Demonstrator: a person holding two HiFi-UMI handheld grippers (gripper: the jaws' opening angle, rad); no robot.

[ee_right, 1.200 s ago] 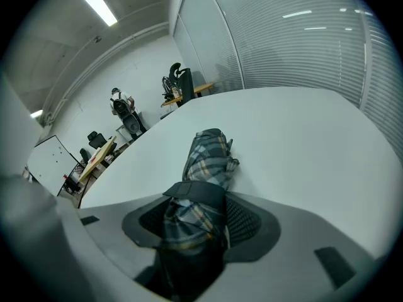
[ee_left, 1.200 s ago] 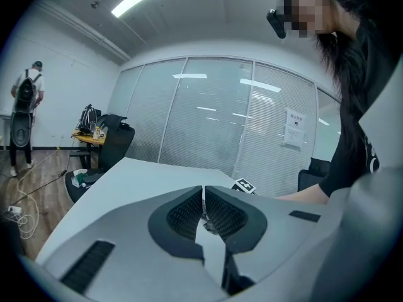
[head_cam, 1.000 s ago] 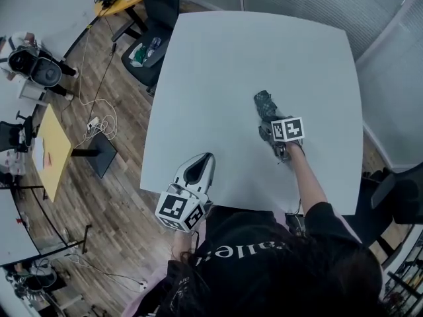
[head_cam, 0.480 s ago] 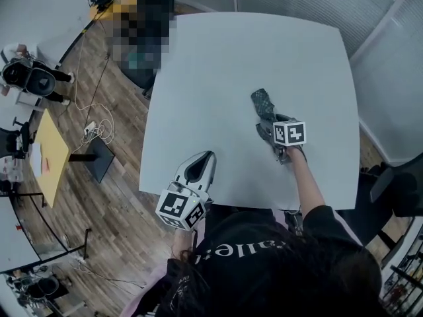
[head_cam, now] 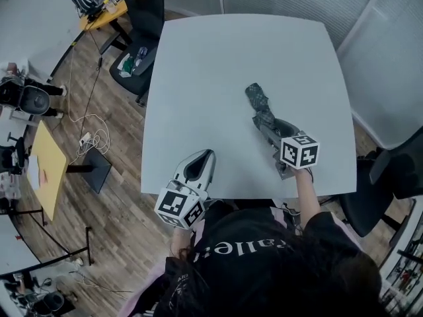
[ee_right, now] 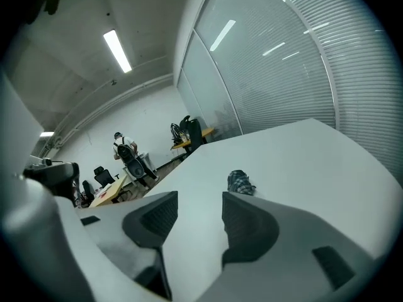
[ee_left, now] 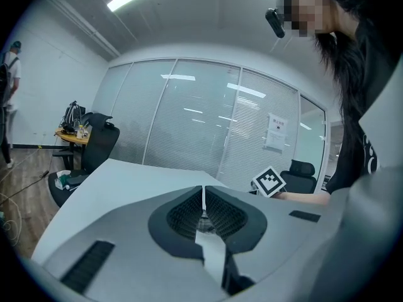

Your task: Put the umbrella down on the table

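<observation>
The folded dark plaid umbrella (head_cam: 258,103) lies flat on the white table (head_cam: 198,58), right of centre. My right gripper (head_cam: 271,129) hangs above its near end, lifted clear, open; its jaws have just been closing a little with nothing between them. In the right gripper view the umbrella (ee_right: 239,182) shows on the tabletop beyond the right gripper (ee_right: 200,209), just past the right jaw. My left gripper (head_cam: 201,158) hovers over the table's near edge, shut and empty. The left gripper view shows the left gripper (ee_left: 203,197) with its pads together.
A black office chair (head_cam: 142,18) stands at the table's far left corner and another (head_cam: 390,177) at its right side. A yellow desk (head_cam: 46,160) and cables lie on the wooden floor to the left. Glass walls with blinds run behind the table. A person (ee_right: 123,146) stands far off.
My right gripper has risen and drawn back toward me, away from the umbrella, which stays lying on the table. The left gripper has kept its place.
</observation>
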